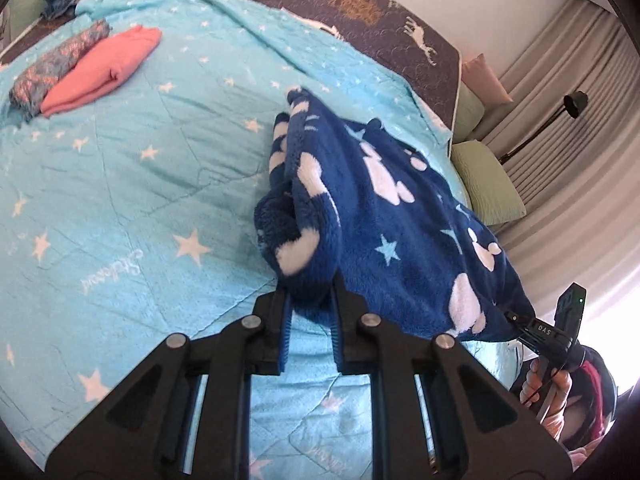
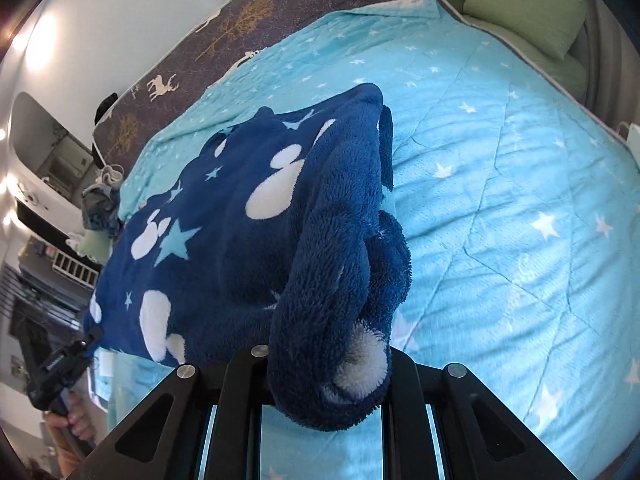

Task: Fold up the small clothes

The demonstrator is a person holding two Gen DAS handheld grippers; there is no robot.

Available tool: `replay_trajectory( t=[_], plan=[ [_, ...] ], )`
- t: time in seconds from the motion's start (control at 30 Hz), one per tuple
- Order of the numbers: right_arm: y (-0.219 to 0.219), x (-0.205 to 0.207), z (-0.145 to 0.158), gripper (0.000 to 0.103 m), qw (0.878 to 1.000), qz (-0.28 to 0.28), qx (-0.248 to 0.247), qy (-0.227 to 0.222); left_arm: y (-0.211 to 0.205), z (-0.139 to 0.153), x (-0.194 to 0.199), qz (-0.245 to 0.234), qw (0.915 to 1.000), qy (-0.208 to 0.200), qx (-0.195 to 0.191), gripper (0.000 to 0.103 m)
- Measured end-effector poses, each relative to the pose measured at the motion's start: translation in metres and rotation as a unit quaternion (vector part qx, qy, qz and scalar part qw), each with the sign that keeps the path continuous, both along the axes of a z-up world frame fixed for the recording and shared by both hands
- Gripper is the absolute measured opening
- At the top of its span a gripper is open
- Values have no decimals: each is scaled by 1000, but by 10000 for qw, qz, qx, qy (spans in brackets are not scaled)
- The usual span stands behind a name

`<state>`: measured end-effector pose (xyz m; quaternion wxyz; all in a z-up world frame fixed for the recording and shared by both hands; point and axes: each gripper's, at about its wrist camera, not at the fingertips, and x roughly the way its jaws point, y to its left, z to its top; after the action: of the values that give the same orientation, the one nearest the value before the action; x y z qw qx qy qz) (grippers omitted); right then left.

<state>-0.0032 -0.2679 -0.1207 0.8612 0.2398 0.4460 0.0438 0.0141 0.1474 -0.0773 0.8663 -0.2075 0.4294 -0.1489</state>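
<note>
A dark blue fleece garment [image 1: 384, 216] with white mouse-head shapes and pale stars hangs stretched above the light blue star quilt [image 1: 120, 184]. My left gripper [image 1: 310, 300] is shut on one bunched corner of it. In the right wrist view the same fleece garment [image 2: 248, 216] spreads to the left, and my right gripper [image 2: 324, 376] is shut on its other corner, which drapes over the fingers and hides the tips. Each view shows the other gripper at the garment's far end, held by a hand [image 1: 548, 388].
A folded pink garment [image 1: 104, 68] and a folded blue patterned one [image 1: 56, 64] lie at the quilt's far left. A dark deer-print sheet [image 1: 360, 4] borders the quilt. Green pillows [image 1: 488, 184], a black floor lamp [image 1: 568, 108] and curtains stand beyond the bed.
</note>
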Motion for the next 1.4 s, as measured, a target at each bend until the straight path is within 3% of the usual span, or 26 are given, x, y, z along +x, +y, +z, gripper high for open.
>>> replay_trajectory(
  t=[0.1, 0.2, 0.3, 0.43, 0.47, 0.6, 0.7, 0.77, 0.83, 0.87, 0.93, 1.03, 1.13, 1.27, 1.4],
  plan=[
    [4, 3, 2, 18, 9999, -29, -106, 4, 3, -6, -2, -20, 9999, 44, 107, 19],
    [1, 3, -2, 28, 9991, -243, -233, 266, 9, -15, -3, 72, 9996, 234, 132, 23],
    [-3, -10, 1, 39, 9967, -507, -497, 397, 18, -9, -5, 303, 9991, 172, 252, 29],
    [-6, -27, 19, 43, 9829, -1040, -1492, 289, 33, 25, -7, 1024, 9862, -476, 1213, 29],
    [-6, -28, 24, 43, 9799, -1106, -1644, 226, 35, 32, -6, 1015, 9852, -626, 1234, 29],
    [5, -19, 40, 43, 9792, -879, -1823, -164, 8, 49, 17, 307, 9908, -970, 891, 29],
    [27, -3, 45, 43, 9837, -405, -1681, -482, -34, 38, 41, -476, 9938, -830, 571, 32],
    [43, 9, 40, 43, 9860, -58, -1534, -651, -56, 19, 56, -856, 9928, -691, 466, 41],
    [49, 27, 18, 41, 9884, 148, -1486, -271, -65, -17, 77, -783, 9938, -236, 749, 41],
    [46, 33, 3, 40, 9892, 87, -1466, 40, -64, -32, 85, -733, 9944, -57, 760, 34],
    [28, 37, -22, 40, 9948, -48, -971, 314, -46, -53, 90, -577, 9981, 15, 200, 27],
    [19, 30, -11, 38, 9967, -46, -786, 202, -35, -39, 87, -569, 9984, 35, -49, 27],
    [22, 36, 16, 39, 9946, 66, -1025, -128, -43, -9, 88, -648, 9972, -308, 208, 33],
    [26, 75, 41, 40, 9840, -95, -1708, -492, -72, 23, 104, -969, 9901, -908, 458, 52],
    [26, 133, 35, 40, 9858, -78, -1620, -423, -104, 20, 153, -1166, 9855, -946, 790, 55]
  ],
)
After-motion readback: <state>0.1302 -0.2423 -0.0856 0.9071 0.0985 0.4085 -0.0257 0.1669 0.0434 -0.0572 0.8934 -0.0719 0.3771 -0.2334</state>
